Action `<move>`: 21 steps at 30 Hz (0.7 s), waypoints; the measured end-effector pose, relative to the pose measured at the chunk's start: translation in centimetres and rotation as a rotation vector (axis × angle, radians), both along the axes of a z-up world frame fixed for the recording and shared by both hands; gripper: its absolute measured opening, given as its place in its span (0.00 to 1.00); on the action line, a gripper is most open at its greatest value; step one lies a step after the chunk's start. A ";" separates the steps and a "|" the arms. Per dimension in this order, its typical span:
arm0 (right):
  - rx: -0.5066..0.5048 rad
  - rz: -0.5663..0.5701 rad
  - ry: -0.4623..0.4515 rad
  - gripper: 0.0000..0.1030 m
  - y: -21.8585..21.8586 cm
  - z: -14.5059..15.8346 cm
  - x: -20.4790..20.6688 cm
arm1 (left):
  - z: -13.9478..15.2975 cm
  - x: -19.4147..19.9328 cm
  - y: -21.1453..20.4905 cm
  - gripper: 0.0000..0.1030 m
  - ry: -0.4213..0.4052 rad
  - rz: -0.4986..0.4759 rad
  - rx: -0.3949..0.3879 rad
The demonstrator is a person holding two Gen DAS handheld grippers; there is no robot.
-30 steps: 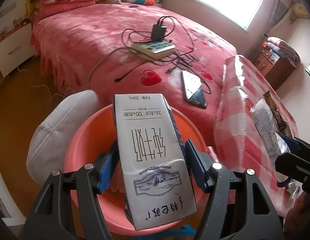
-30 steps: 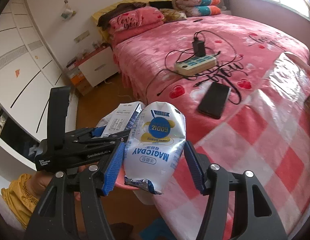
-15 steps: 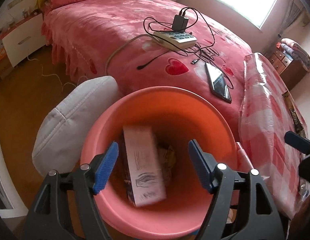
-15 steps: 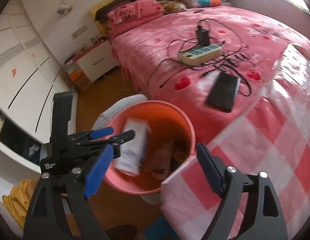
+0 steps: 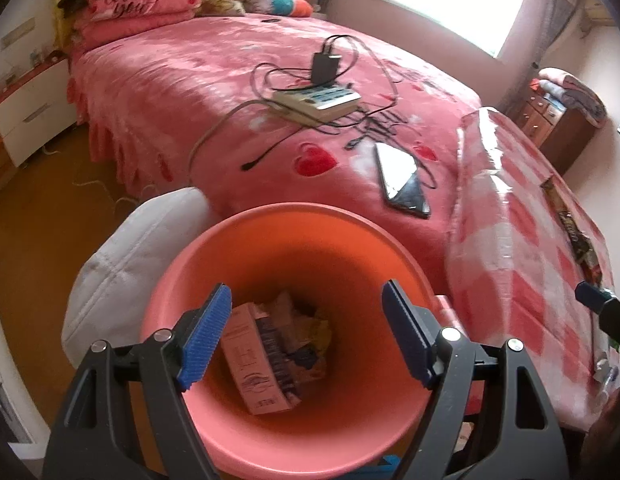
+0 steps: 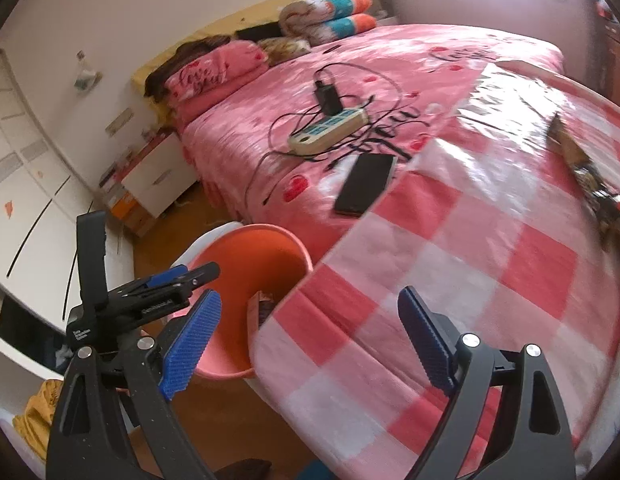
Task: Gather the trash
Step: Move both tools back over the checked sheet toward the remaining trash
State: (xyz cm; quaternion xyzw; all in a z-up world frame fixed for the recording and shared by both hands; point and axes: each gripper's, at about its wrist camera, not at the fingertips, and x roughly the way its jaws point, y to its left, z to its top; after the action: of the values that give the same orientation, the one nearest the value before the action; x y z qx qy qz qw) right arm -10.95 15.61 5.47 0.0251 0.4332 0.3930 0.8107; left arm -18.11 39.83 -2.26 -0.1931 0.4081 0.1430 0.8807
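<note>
Currently: your left gripper (image 5: pixel 305 338) and right gripper (image 6: pixel 310 340), both released, jaws just widened, nothing between. Milk carton (image 5: pixel 255 360) in bin (image 5: pixel 310 216). Next: wrappers (image 6: pixel 590 168) at the checked table's (image 6: pixel 470 260) far edge.

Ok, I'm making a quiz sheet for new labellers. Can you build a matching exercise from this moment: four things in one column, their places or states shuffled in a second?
Things
1. milk carton
2. phone
3. power strip
4. left tongs

Places or states
A. on the bed, charger plugged in
B. open and empty over the bin
C. lying at the bottom of the bin
D. flat on the bedspread beside the checked cover

Pairs: 1-C, 2-D, 3-A, 4-B
</note>
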 end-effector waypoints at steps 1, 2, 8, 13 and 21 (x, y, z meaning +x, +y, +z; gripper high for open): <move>0.003 -0.011 -0.002 0.87 -0.4 0.0 -0.1 | 0.2 0.2 -0.3 0.76 -0.005 -0.013 0.001; 0.004 -0.025 -0.007 0.87 -1.0 0.1 -0.2 | 0.4 0.4 -0.7 0.76 -0.010 -0.026 0.004; 0.006 -0.087 -0.031 0.90 -3.5 0.5 -1.0 | 1.7 1.3 -3.3 0.77 -0.054 -0.110 0.024; 0.009 -0.125 -0.047 0.90 -5.2 1.0 -1.5 | 2.7 1.6 -5.1 0.77 -0.084 -0.158 0.040; 0.014 -0.194 -0.088 0.90 -8.0 2.2 -2.4 | 4.2 2.2 -8.5 0.77 -0.110 -0.265 0.073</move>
State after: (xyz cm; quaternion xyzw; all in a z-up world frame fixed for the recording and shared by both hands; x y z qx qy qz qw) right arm -13.32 7.59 7.68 0.0551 0.3901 0.3164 0.8629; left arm -15.94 31.31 1.91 -0.1131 0.3756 0.0295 0.9194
